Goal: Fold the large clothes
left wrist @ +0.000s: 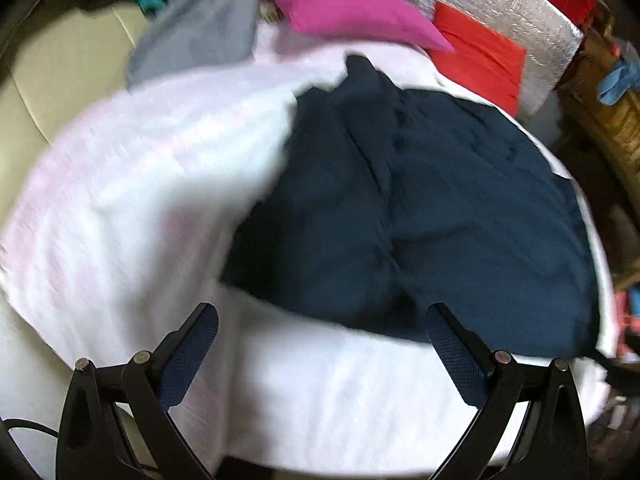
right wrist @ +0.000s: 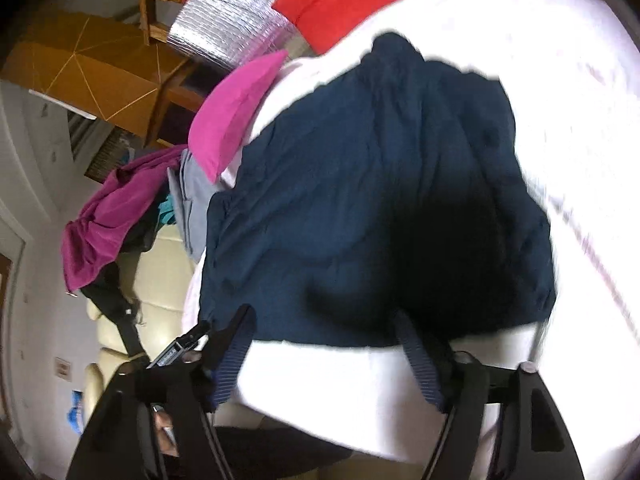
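Garment: navy garment (left wrist: pixel 432 208) on white blanket (left wrist: pixel 140 200), soft, limp (likely light).
Hold: near hem, 6 o'clock.
Left gripper (left wrist: pixel 320 344): jaws apart.
Right gripper (right wrist: pixel 328 344): jaws apart.

Both views motion-blurred: white cover (left wrist: pixel 132 200) shows no weave, and the navy garment (left wrist: pixel 432 216) has smeared edges, its type unreadable. Garment's near hem lies in deep shadow in the right wrist view (right wrist: pixel 436 264), and part of it sits behind the right claw (right wrist: pixel 324 344), whose bases are cut off by the bottom edge. Grey cloth (left wrist: pixel 200 28) and pink cushion (left wrist: pixel 352 4) are partly hidden by each other; clutter at right edge (left wrist: pixel 616 80) is too blurred to identify.
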Motion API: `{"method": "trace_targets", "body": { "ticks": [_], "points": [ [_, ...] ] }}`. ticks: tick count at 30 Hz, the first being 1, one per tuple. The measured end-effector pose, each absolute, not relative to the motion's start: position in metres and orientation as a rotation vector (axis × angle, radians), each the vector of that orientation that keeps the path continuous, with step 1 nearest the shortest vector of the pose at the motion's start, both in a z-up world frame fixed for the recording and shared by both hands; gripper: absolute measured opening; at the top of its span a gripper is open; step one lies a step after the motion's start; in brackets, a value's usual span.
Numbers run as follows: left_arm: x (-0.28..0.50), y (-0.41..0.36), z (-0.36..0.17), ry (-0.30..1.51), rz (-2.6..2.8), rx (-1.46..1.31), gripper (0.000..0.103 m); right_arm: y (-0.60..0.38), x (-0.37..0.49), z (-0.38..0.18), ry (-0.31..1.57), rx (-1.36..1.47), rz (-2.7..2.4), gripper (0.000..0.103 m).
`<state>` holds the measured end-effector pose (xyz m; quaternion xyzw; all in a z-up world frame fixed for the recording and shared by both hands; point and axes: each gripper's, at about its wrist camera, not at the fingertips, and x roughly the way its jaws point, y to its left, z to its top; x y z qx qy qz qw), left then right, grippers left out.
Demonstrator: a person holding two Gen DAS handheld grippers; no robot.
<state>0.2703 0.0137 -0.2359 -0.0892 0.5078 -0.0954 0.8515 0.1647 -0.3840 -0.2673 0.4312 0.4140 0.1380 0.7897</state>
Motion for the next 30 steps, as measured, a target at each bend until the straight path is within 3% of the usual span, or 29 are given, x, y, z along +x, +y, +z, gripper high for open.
{"method": "trace_targets", "body": {
  "ticks": [7,14,15,17,18,22,26,30],
  "points": [
    [0.290,0.033,-0.266,1.216,-0.237,-0.480,0.103,-0.389,0.166,-0.311,0.947,1.168,0.256,0.082],
    [0.310,0.039,-0.265,1.125,-0.207,-0.620,0.103,-0.414,0.184,-0.336,0.823,1.355,0.138,0.081],
    [0.311,0.039,-0.263,1.102,-0.208,-0.625,0.095,-0.414,0.185,-0.333,0.797,1.345,0.122,0.078],
    [0.317,0.038,-0.258,1.074,-0.207,-0.621,0.079,-0.412,0.187,-0.324,0.768,1.263,0.069,0.056],
    [0.321,0.035,-0.257,1.070,-0.204,-0.613,0.070,-0.410,0.191,-0.321,0.766,1.219,0.041,0.052],
    [0.338,0.029,-0.251,1.044,-0.226,-0.637,0.057,-0.397,0.209,-0.280,0.662,0.987,-0.017,0.044],
    [0.342,0.008,-0.235,0.997,-0.202,-0.460,0.057,-0.389,0.222,-0.258,0.607,0.852,-0.014,0.044],
    [0.337,0.003,-0.240,1.036,-0.149,-0.401,0.062,-0.407,0.232,-0.308,0.795,1.058,-0.044,0.050]
  ]
}}
